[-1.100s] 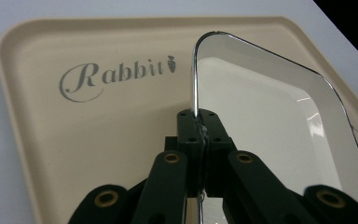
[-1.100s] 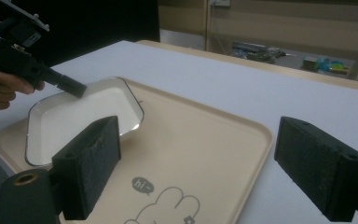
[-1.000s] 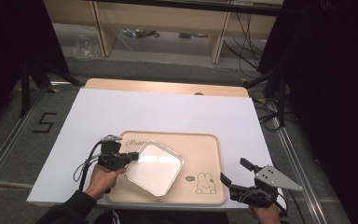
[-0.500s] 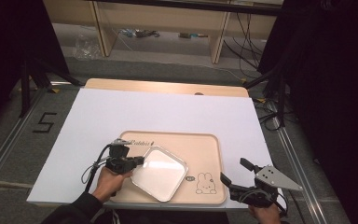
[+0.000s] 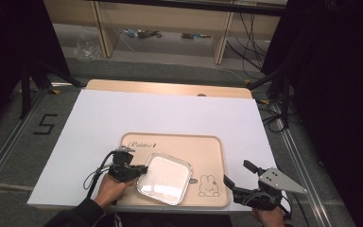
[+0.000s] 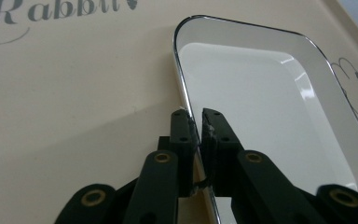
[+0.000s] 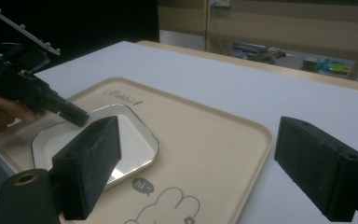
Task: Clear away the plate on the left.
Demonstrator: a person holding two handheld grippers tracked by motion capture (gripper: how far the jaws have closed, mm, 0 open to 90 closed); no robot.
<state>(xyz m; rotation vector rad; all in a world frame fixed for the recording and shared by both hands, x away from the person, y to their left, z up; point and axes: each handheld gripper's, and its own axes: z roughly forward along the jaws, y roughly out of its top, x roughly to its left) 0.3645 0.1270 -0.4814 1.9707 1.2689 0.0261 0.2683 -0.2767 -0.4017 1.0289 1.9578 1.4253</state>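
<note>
My left tongs pinch the near-left rim of the shallow metal dish, which sits on the beige rabbit tray and stretches away rightward, their jaws just easing. My right tongs wait open, well apart.

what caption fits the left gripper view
Left gripper pinching the rim of a shiny metal dish on a beige tray.

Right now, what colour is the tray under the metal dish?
Beige tray with a rabbit drawing and grey script lettering; clearest in the high view.
</note>
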